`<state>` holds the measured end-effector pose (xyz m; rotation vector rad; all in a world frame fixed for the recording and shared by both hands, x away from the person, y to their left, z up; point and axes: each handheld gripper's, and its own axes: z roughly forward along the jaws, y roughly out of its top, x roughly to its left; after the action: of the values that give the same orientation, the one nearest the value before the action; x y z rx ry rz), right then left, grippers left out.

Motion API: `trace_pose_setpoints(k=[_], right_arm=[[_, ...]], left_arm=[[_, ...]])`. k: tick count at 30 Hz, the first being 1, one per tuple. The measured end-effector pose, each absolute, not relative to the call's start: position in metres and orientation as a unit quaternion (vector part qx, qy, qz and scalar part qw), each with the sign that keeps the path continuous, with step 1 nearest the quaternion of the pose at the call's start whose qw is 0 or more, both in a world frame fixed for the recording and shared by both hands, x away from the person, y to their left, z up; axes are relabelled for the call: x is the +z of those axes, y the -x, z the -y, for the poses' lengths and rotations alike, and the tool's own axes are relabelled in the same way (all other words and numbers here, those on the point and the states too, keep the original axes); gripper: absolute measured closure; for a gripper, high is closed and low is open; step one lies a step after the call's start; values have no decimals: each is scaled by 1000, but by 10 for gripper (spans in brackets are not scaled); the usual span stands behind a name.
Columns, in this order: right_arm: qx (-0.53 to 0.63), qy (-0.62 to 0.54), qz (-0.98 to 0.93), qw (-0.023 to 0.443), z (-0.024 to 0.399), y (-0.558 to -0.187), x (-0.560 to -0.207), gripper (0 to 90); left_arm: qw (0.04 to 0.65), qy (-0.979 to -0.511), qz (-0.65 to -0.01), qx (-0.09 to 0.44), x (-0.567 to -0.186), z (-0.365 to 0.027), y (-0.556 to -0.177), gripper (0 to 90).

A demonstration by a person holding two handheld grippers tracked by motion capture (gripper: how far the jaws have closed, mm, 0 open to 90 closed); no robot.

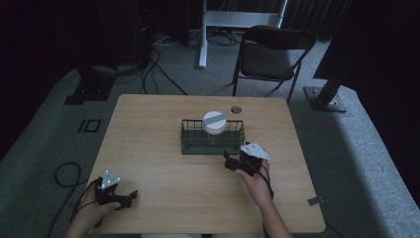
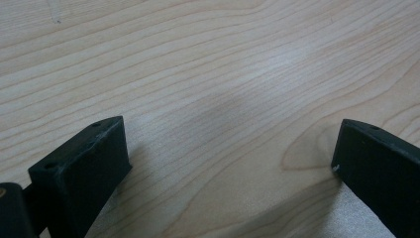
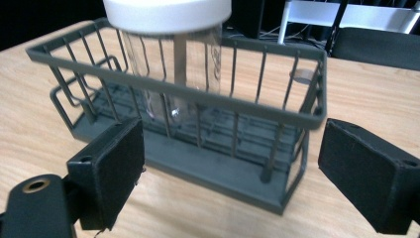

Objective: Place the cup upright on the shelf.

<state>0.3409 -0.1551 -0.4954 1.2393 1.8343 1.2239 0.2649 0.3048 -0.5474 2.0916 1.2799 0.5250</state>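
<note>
Grey wire forms the rack (image 3: 188,106) just ahead of the right tool (image 3: 233,163), whose jaws stand wide apart with nothing between them. A clear jar (image 3: 171,64) with a white lid (image 1: 214,119) stands upright inside the rack, beyond its near wall and toward the left end as this tool looks at it. In the high view the right tool (image 1: 229,159) sits close to the rack's (image 1: 212,137) near right corner, not touching it. The left tool (image 1: 130,197) rests low on the counter (image 1: 163,173), well apart from the rack, jaws open over bare wood (image 2: 223,99). Judging from this, the jar is already seated in the rack, or not yet taken; no grasp is under way.
</note>
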Motion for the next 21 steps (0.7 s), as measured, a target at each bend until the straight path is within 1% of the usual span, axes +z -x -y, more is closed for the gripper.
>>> trace_pose_setpoints(k=[8,21], right_arm=[[451,-473,-695,298,170,-332,-510,107],[440,-469,-713,279,189,-325,-528,106]], left_arm=[[312,-793,-485,199,-547,-305,-265,14],[312,-793,-485,199,-547,-305,-265,14]])
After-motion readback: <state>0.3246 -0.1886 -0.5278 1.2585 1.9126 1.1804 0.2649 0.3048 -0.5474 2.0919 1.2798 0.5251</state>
